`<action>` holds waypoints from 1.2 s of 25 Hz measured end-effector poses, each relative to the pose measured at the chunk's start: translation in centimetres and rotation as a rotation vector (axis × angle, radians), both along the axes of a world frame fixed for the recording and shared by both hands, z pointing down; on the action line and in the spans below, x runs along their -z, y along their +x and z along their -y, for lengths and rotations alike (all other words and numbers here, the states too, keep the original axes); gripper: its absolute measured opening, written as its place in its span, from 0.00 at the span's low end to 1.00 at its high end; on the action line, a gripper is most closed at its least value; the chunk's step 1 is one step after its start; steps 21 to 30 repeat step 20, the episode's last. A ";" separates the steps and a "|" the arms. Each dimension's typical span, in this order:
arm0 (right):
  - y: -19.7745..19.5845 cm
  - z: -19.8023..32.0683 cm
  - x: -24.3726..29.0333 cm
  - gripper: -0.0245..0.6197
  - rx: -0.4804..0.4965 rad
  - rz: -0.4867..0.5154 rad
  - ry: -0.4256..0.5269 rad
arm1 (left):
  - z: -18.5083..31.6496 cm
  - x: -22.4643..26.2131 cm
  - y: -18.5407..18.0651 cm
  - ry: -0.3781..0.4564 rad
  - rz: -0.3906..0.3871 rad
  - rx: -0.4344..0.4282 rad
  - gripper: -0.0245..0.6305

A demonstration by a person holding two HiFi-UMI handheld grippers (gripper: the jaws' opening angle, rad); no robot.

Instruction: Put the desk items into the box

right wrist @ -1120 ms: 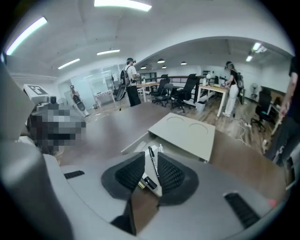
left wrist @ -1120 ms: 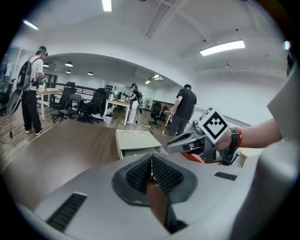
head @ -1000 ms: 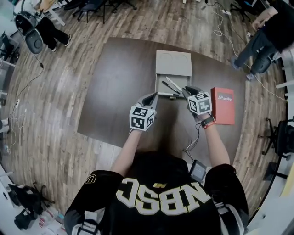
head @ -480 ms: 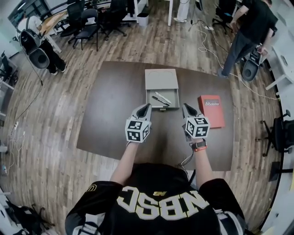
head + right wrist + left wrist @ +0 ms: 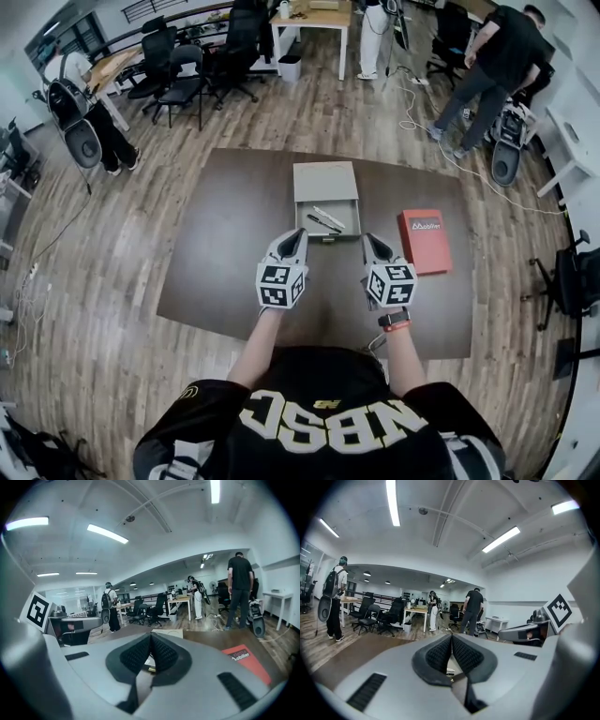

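Note:
A grey box stands open at the middle of the dark table, its lid folded back on the far side. Two pens lie inside it. My left gripper hovers just short of the box's near left corner; its jaws are shut and hold nothing. My right gripper hovers near the box's near right corner. Its jaws are closing, the pads meet at the tips, and nothing is between them. A red book lies right of the box, also in the right gripper view.
Office chairs and desks stand beyond the table on the wood floor. People stand at the far right and the far left. A cable runs on the floor past the table's right edge.
Both grippers have drawn back from the box toward me, the right one away from the pens in it. The head camera has tilted up and shows more of the room.

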State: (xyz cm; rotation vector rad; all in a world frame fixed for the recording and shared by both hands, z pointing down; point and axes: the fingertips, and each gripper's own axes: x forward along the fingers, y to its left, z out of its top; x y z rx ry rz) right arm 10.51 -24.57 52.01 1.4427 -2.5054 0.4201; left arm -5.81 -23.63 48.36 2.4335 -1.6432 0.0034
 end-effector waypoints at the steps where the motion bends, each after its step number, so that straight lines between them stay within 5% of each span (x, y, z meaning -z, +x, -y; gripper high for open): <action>1: 0.0 0.0 0.2 0.05 0.001 0.001 0.003 | -0.1 0.1 0.0 0.004 0.001 0.000 0.06; 30: 1.9 -2.8 0.5 0.05 -0.002 0.020 0.004 | -3.0 0.3 1.2 0.006 -0.024 0.004 0.06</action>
